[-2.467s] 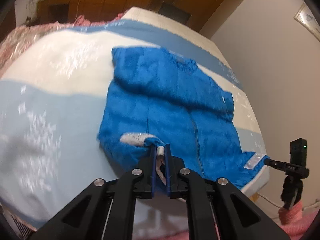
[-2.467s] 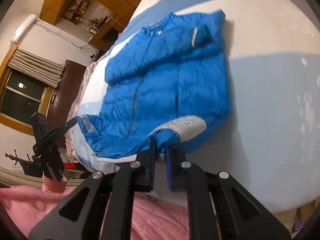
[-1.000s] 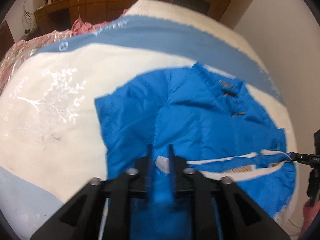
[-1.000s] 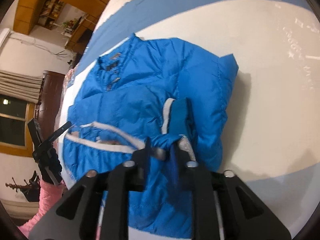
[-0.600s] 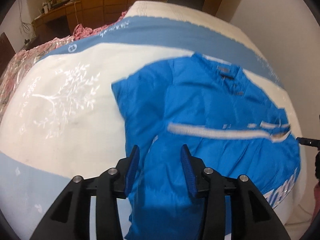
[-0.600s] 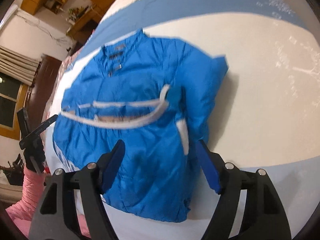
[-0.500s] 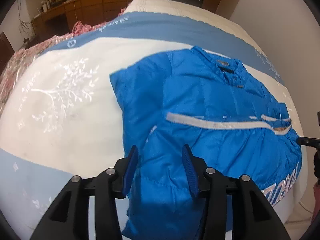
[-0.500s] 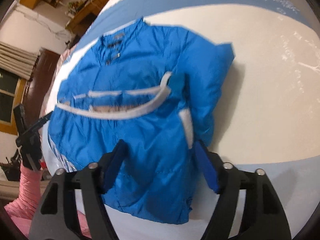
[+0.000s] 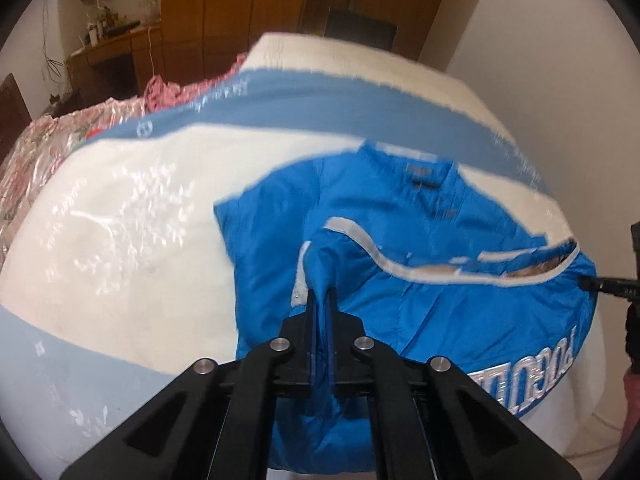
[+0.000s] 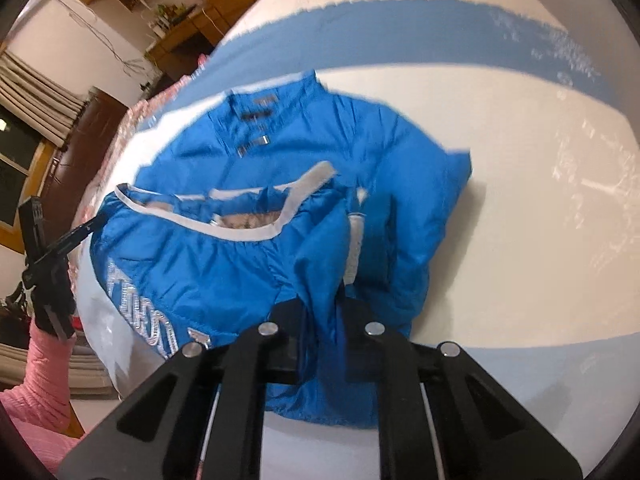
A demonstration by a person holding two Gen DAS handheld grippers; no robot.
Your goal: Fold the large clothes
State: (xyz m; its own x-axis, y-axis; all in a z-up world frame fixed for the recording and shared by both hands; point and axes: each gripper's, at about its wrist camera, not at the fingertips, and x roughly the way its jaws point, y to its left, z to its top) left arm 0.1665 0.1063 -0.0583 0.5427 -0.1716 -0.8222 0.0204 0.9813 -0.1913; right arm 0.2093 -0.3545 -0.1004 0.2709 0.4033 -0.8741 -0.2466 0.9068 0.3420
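A bright blue padded jacket (image 9: 400, 216) lies on the bed, its lower half folded up over the chest so the white-trimmed hem (image 9: 400, 268) runs across it. White lettering (image 9: 532, 368) shows on the folded part. My left gripper (image 9: 320, 300) is shut on a pinch of the blue fabric at the jacket's left side. The jacket also fills the right wrist view (image 10: 280, 160), collar (image 10: 260, 112) at the far end. My right gripper (image 10: 324, 292) is shut on a fold of the jacket at its right side.
The bed cover (image 9: 120, 240) is cream with pale blue bands. A pink patterned quilt (image 9: 60, 136) lies at the far left. A black camera stand (image 10: 44, 248) stands off the bed's edge. Wooden cabinets (image 9: 224, 20) and a wall (image 9: 560, 60) lie beyond.
Both grippers carried the jacket's lower edge up over its chest, opened and let it drop, and have now shut again on the fabric at the fold's two sides.
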